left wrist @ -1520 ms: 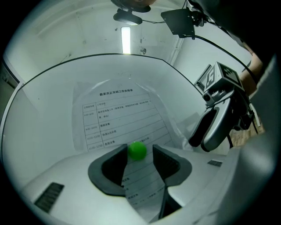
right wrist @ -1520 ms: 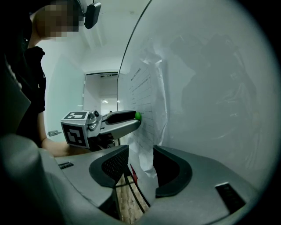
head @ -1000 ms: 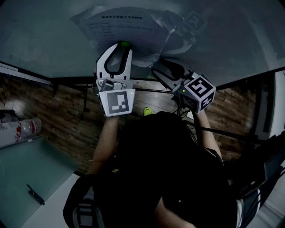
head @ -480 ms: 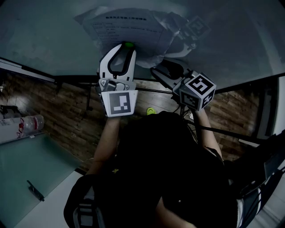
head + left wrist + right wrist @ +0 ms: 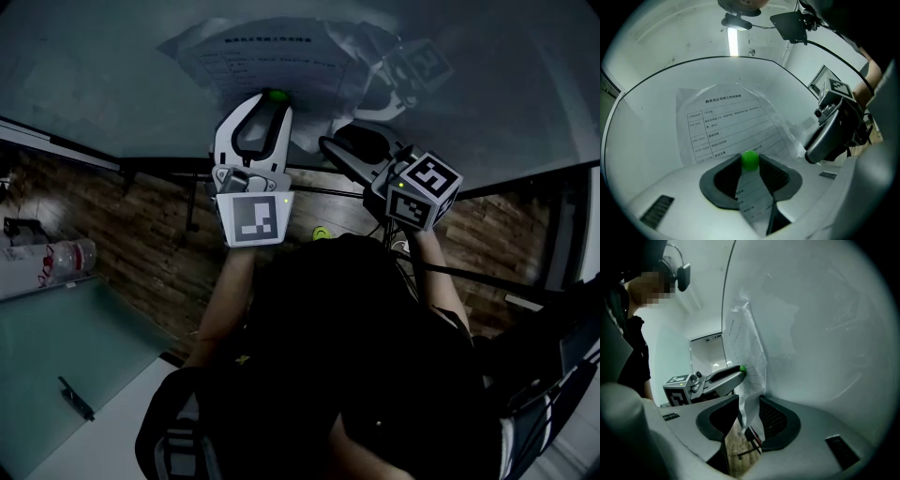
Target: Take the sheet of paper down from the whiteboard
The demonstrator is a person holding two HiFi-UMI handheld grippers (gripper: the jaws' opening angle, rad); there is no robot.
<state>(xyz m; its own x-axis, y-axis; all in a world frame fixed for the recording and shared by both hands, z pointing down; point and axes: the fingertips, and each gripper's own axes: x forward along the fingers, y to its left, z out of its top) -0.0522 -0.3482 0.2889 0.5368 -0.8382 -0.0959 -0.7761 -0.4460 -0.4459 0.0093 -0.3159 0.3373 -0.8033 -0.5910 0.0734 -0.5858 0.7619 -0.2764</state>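
From the person [image 5: 356, 375], the left gripper [image 5: 271, 97] reaches toward 12 o'clock. Its jaws are clamped on a green magnet [image 5: 750, 159] at the lower edge of the sheet of paper [image 5: 726, 124]. At its 3 o'clock, the right gripper [image 5: 749, 404] has just been closing its jaws; the sheet's crumpled side edge hangs between them, unpinched. Beyond, the sheet lies against the whiteboard [image 5: 103, 84].

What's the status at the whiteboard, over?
Left gripper jaws shut on green magnet. Right gripper jaws just been closing, paper edge between, not pressing. Paper pinned to whiteboard. Nothing blocking.
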